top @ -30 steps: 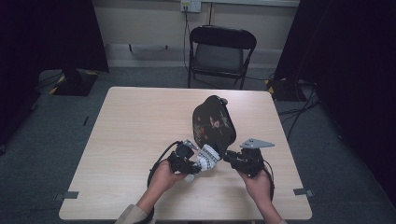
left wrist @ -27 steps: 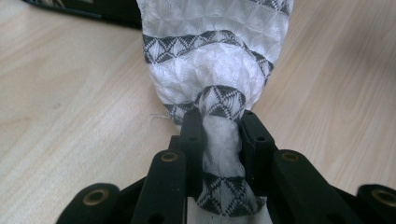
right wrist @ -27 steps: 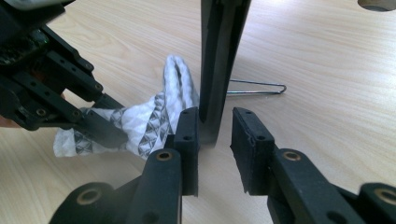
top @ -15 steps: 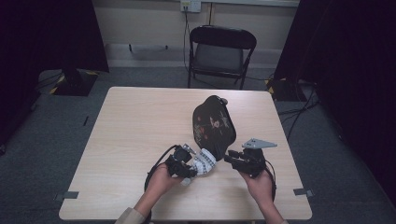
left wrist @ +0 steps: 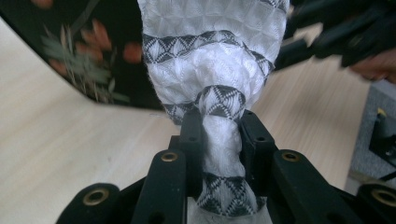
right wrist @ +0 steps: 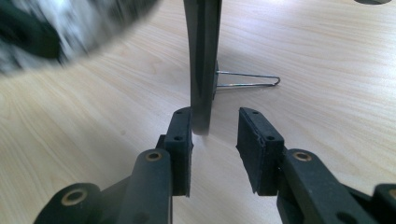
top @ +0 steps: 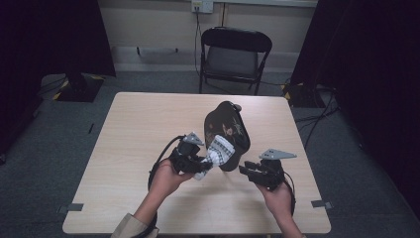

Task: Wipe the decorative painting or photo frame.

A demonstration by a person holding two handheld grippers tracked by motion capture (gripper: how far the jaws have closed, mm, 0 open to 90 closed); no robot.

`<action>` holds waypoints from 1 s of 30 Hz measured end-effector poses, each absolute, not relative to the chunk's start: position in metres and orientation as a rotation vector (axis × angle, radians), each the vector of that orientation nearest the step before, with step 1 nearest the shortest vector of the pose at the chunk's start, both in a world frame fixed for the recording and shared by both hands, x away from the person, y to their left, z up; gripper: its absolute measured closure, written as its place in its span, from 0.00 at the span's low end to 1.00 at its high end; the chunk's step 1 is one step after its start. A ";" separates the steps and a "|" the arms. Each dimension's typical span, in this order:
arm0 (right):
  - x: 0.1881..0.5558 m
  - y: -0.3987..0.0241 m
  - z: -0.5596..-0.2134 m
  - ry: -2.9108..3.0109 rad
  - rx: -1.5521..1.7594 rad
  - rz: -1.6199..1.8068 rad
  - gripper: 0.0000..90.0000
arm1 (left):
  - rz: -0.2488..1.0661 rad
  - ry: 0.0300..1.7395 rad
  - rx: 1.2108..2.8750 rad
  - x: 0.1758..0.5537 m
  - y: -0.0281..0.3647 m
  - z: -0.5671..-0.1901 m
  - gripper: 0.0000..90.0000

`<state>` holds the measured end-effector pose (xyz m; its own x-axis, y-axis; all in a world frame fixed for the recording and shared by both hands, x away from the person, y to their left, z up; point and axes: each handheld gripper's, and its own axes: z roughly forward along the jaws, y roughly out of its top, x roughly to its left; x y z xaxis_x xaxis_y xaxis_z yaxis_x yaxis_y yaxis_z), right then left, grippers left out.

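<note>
**A:** Black lacquer, flowers painted on it. Where's that plate (top: 227,130) sitting for you?

**B:** Propped on edge just right of the table's (top: 138,124) middle, leaning on a wire stand (right wrist: 247,79) behind it. My left gripper (top: 200,161) is clamped hard on a bunched white cloth (top: 218,151) with grey patterned bands, and the free end of the cloth lies against the painted face.

**A:** And your right?

**B:** The jaws of my right gripper (top: 243,170) have just been opening. The plate's lower rim stands between them, close against one pad with a clear gap to the other, so nothing is gripped there.

**A:** How would you wipe it well?

**B:** I think light, flat strokes along the face, never pushing towards the stand, since the plate balances on a thin edge and could tip or skid. I'd keep the right pads close around the rim as a fence, ready to pinch if it rocks.

**A:** Room to move?

**B:** Plenty of bare wood to the left and beyond. The table's right edge is nearer, and a folding chair (top: 235,54) stands well past the far side, out of the way.
</note>
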<state>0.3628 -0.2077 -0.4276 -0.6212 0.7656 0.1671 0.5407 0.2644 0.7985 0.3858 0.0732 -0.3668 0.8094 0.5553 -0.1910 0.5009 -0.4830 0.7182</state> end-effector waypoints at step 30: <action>0.364 -0.214 -0.429 2.279 1.214 1.244 0.72 | 0.085 0.682 2.252 0.384 0.039 -0.373 0.82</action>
